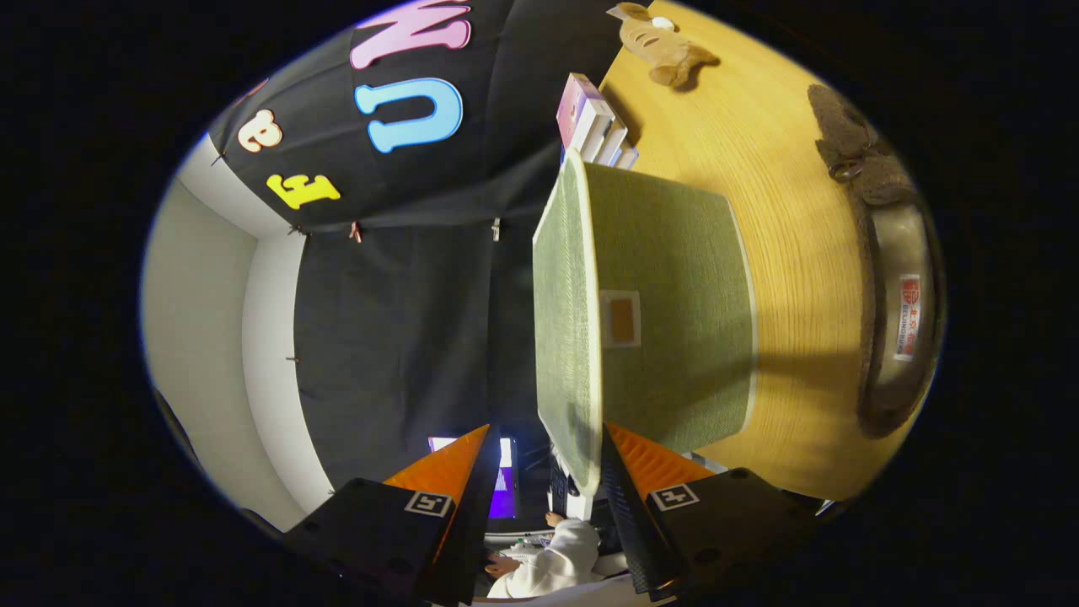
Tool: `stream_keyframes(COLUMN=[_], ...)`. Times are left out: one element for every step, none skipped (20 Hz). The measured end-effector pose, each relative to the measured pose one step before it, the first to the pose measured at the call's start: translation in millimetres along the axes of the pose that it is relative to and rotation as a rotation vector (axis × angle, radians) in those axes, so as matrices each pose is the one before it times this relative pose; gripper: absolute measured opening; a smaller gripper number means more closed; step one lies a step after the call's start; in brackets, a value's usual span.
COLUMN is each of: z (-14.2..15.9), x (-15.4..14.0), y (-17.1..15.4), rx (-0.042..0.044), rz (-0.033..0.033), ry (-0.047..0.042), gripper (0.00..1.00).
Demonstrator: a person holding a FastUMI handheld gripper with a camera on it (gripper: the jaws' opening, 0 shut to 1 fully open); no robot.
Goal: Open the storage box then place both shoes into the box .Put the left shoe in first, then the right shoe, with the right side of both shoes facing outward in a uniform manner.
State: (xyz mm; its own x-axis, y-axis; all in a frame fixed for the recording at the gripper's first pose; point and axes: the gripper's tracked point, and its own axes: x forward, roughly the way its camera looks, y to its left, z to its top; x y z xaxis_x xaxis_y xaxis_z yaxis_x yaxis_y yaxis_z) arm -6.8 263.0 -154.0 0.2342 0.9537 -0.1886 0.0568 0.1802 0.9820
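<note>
I see my gripper rolled on its side, with both fingers pointing forward. The jaws stand apart with a wide gap between them, and they press on nothing.

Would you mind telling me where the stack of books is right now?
In the gripper view, the stack of books stands on the wooden table, just behind the green storage box, far beyond the open fingers, near the stuffed toy.
</note>
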Motion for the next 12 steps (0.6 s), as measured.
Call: stream_keyframes(z=[-4.39, -3.16, -3.11, -0.95, 3.31, 6.12, 2.22, -6.21, 3.29, -1.42, 0.44, 0.21], x=[4.93, 5.90, 4.61, 2.05, 5.03, 4.71, 1.68, 2.24, -1.64, 2.84, -3.30, 0.29], y=[1.90, -1.84, -2.81, -2.23, -8.29, -7.39, 2.29, 4.92, 3.13, 2.54, 3.18, 4.48], rx=[0.00851, -0.00418, -0.01400, -0.00770, -0.00327, 0.00395, 0.00358, 0.00266, 0.00213, -0.00166, -0.01130, -0.01538], rz=[0.00089, -0.00762, -0.01465, -0.01759, -0.04476, -0.03980, 0.00444, 0.00671, 0.00338, 0.00240, -0.00102, -0.00432], ry=[0.01930, 0.01718, 0.01363, -0.00236, -0.00445, -0.01752, -0.00165, 0.00211, 0.00387, 0.00120, 0.00161, -0.00405], gripper=[0.70, 0.70, 0.68, 0.57, 0.46, 0.31, 0.16, 0.16, 0.10, 0.10, 0.06, 0.06])
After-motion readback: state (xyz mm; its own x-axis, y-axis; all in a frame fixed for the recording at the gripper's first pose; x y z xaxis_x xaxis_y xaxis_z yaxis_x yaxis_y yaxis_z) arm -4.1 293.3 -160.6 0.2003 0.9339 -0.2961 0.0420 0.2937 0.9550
